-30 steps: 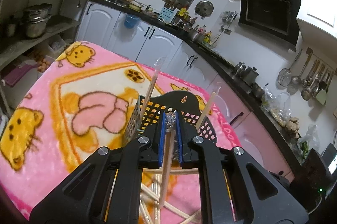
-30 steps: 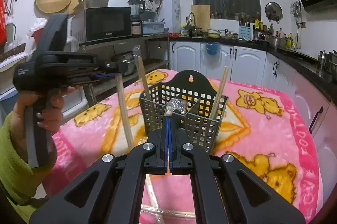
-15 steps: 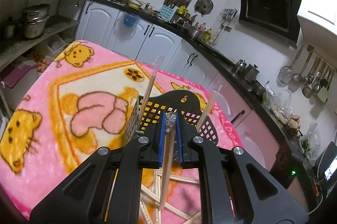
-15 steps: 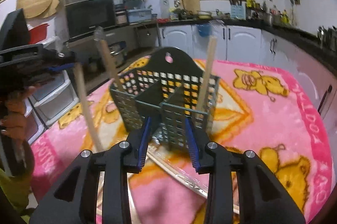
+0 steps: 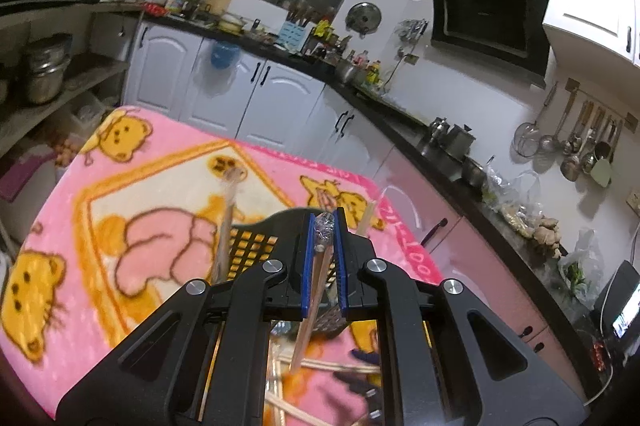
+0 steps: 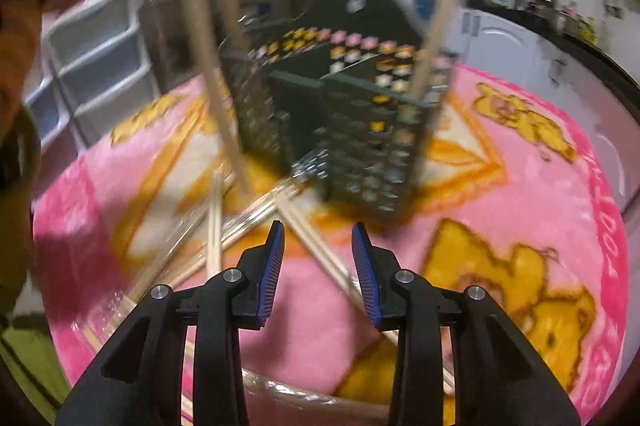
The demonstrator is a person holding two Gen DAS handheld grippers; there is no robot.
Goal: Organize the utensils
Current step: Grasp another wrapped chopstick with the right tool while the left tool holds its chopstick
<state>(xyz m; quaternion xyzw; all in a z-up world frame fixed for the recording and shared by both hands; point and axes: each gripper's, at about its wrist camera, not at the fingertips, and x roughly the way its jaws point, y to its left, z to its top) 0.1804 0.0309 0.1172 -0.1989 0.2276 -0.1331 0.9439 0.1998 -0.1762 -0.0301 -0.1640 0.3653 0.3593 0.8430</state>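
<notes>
My left gripper [image 5: 324, 226] is shut on a plastic-wrapped wooden chopstick pair [image 5: 310, 306] that hangs down below its pads. The pair also shows in the right wrist view as a blurred held stick [image 6: 204, 66] left of the basket. The dark mesh utensil basket [image 6: 360, 130] stands on the pink bear blanket [image 6: 500, 206], with one chopstick [image 6: 432, 66] upright in its right side and another [image 6: 228, 6] at its left. My right gripper [image 6: 318, 238] is open low over several loose chopsticks [image 6: 214, 238]. One of them [image 6: 316, 246] lies under the gap, untouched by the pads.
The blanket's edge [image 6: 608, 226] drops off at the right toward white cabinets [image 5: 280, 98]. White plastic drawers [image 6: 100, 58] stand left of the table. A person's hand and green sleeve [image 6: 24, 346] are at the far left. A counter full of kitchenware [image 5: 440, 134] runs behind.
My right gripper opened, let go of the wrapped chopstick it held over the basket, and dipped toward the loose chopsticks. My left gripper rose slightly with its chopstick.
</notes>
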